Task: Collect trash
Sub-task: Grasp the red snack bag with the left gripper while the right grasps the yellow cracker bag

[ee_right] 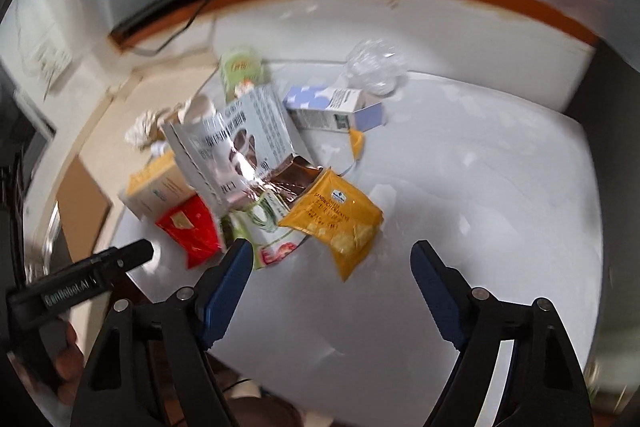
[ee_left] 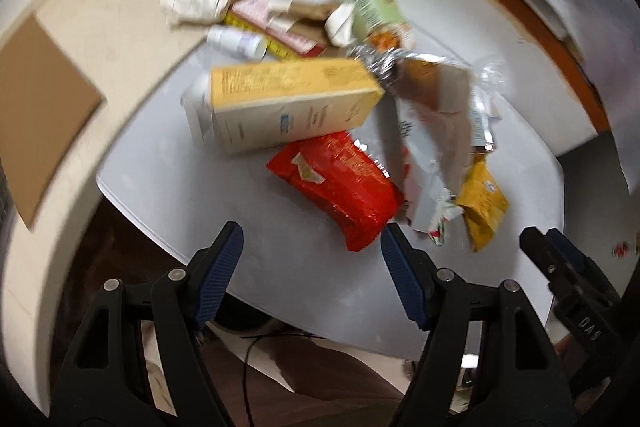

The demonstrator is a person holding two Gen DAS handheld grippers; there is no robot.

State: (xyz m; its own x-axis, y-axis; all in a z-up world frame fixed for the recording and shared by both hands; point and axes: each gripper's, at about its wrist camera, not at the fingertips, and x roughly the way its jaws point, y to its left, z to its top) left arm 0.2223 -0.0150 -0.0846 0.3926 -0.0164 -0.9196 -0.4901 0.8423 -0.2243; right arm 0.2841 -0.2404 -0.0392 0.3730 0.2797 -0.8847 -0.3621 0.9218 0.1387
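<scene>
Both grippers hung above the near edge of the white table (ee_left: 168,187) with nothing between their fingers: the left gripper (ee_left: 311,259) had its 2 blue-padded fingers spread wide, and the right gripper (ee_right: 332,273) was spread just as wide. The trash lay in 1 loose heap, and the red packet (ee_left: 340,187) serves as the landmark. It lay at the near edge of the heap, just beyond the left gripper. Touching it on the far side was a yellow-topped carton (ee_left: 288,103); beyond that lay a small white bottle (ee_left: 238,43) and a crumpled paper ball (ee_left: 198,1). To the packet's right sat a torn white wrapper (ee_left: 430,163), then a yellow snack bag (ee_right: 340,223), the piece nearest the right gripper. The packet's long axis ran slantwise, 1 end toward the carton and the other toward the left gripper's right finger. Judged from this, a good pickup would turn the fingers across the packet's narrow width, not along its length, and close gently, since the foil would likely crumple or slip.
</scene>
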